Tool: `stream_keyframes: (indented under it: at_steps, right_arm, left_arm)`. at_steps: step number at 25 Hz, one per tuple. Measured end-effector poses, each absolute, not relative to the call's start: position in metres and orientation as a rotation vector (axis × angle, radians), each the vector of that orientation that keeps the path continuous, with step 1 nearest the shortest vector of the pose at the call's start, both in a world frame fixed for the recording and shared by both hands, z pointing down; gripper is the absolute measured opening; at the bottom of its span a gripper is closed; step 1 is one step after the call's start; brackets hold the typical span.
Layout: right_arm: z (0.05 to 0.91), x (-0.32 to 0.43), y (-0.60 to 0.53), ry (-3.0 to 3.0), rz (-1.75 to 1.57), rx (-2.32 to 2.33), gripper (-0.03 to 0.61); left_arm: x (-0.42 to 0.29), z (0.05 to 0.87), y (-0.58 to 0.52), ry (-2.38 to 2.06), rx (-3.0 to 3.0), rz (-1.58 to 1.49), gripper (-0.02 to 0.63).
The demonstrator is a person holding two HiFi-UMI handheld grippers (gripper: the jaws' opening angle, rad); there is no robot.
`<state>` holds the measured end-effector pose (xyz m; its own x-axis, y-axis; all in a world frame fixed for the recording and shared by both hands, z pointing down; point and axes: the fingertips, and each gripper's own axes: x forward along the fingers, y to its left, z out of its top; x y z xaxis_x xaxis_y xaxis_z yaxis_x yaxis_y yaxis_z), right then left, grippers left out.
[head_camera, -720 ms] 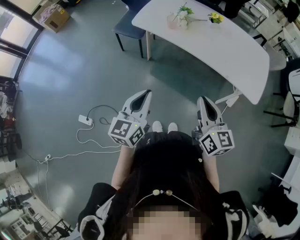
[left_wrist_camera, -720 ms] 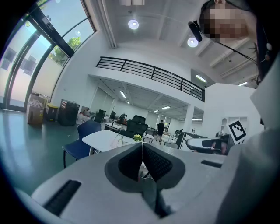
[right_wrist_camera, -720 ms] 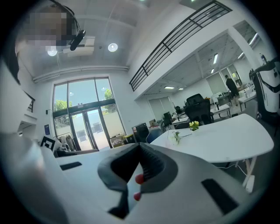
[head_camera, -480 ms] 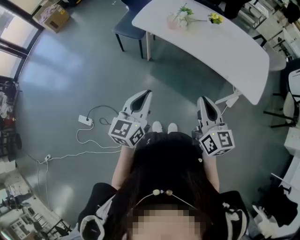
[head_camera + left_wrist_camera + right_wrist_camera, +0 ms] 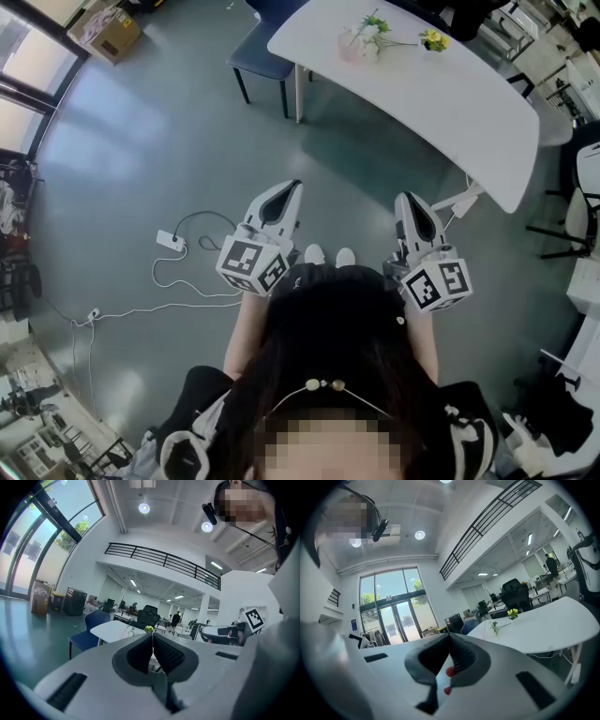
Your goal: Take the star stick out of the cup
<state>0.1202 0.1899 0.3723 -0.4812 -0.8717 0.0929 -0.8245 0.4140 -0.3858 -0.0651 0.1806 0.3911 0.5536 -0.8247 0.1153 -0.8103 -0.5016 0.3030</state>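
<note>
Bearing flowers [image 5: 370,33], white table [image 5: 469,94] stands on grey floor [image 5: 141,159]

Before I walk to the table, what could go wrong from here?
The power strip and cable lie on the floor to your left: a possible trip. The left claw and right claw are both shut; reaching in like that could knock things over. On the table only flowers are clear; the star stick cannot be made out.
</note>
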Motion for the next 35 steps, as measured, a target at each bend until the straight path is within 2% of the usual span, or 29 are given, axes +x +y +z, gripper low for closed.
stream_keyframes:
  at_steps: [21,28,35]
  right_arm:
    - [0.376,0.084,0.188,2.569,-0.584,-1.555,0.003]
    - [0.381,0.097,0.142,2.551,-0.583,-1.558,0.003]
    - [0.382,0.116,0.053,2.561,-0.565,-1.532,0.004]
  left_arm:
    - [-0.101,0.406,0.175,-1.330,2.454,-0.070,0.006]
    - [-0.093,0.417,0.141,-1.329,2.441,-0.020,0.006]
    - [-0.078,0.411,0.057,-1.367,2.451,-0.011,0.006]
